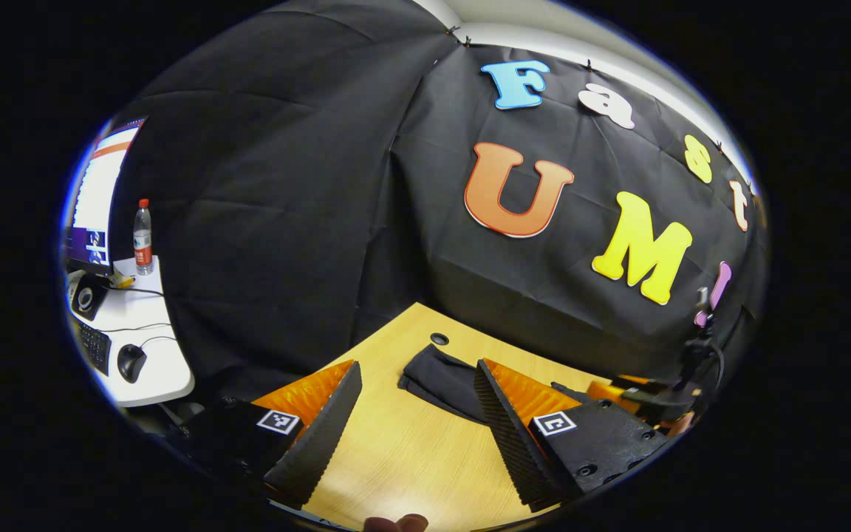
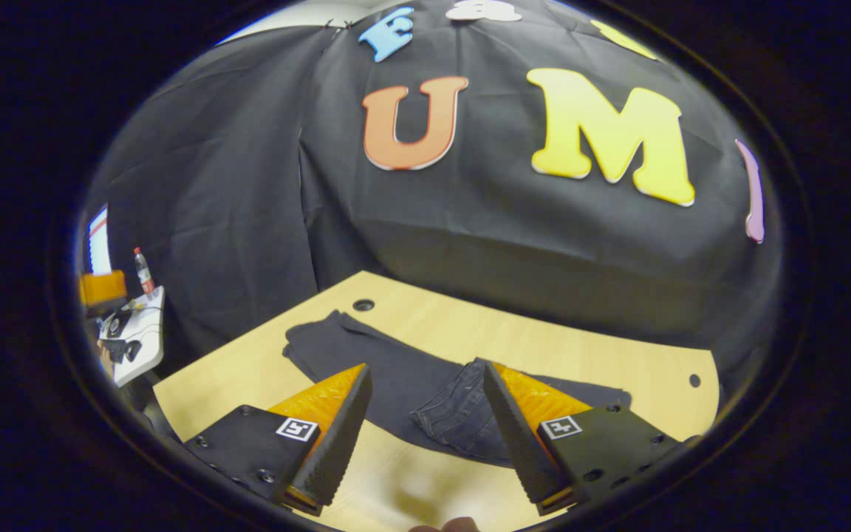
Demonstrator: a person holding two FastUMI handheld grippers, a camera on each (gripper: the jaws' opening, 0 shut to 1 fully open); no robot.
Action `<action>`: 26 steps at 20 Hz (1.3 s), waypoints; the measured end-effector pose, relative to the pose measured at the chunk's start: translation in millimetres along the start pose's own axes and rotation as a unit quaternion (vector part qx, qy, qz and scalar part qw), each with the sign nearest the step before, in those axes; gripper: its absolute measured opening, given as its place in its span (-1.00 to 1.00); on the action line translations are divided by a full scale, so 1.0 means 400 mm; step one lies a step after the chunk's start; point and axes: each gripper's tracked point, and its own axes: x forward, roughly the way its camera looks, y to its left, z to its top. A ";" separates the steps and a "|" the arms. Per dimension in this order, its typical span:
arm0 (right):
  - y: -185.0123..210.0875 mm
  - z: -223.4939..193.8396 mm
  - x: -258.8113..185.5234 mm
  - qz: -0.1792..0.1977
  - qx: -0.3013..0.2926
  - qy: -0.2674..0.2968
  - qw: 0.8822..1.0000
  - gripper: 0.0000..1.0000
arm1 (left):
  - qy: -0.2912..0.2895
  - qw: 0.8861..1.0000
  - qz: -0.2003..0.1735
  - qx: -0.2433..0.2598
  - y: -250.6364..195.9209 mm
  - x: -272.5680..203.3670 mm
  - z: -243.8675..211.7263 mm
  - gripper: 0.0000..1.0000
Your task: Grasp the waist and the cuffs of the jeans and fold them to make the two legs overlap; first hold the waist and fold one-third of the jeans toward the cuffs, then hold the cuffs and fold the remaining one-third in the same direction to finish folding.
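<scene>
Dark jeans [image 2: 388, 355] lie flat across the wooden table [image 2: 544, 347] in the right gripper view. Their waist end with a stitched back pocket [image 2: 455, 417] is nearest, and the legs run off to the far left. My right gripper [image 2: 424, 366] hovers open above the pocket area, holding nothing. In the left gripper view the cuff end of the jeans [image 1: 440, 378] lies ahead, partly hidden behind the right finger [image 1: 503, 414]. My left gripper [image 1: 417, 366] is open over bare table [image 1: 403, 443], just short of the cuffs. The right gripper [image 1: 643, 399] shows at the far right.
The table has round cable holes [image 2: 363, 304] [image 2: 694, 380] near its back corners. Black cloth walls it at the back. To the left stands a white desk [image 1: 146, 369] with a water bottle [image 1: 142, 238], mouse [image 1: 131, 362], keyboard and monitor.
</scene>
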 end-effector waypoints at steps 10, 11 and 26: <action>-0.160 0.052 -0.300 -0.067 0.058 -0.009 0.996 0.86 | 0.108 0.966 -0.079 -0.223 -0.048 0.240 -0.209 0.98; -0.180 0.056 -0.321 -0.078 0.065 -0.009 0.995 0.93 | 0.115 0.963 -0.079 -0.231 -0.052 0.270 -0.225 0.98; -0.317 0.005 -0.445 -0.153 0.095 0.007 0.984 0.87 | 0.228 0.870 -0.023 -0.436 -0.027 0.572 -0.380 0.96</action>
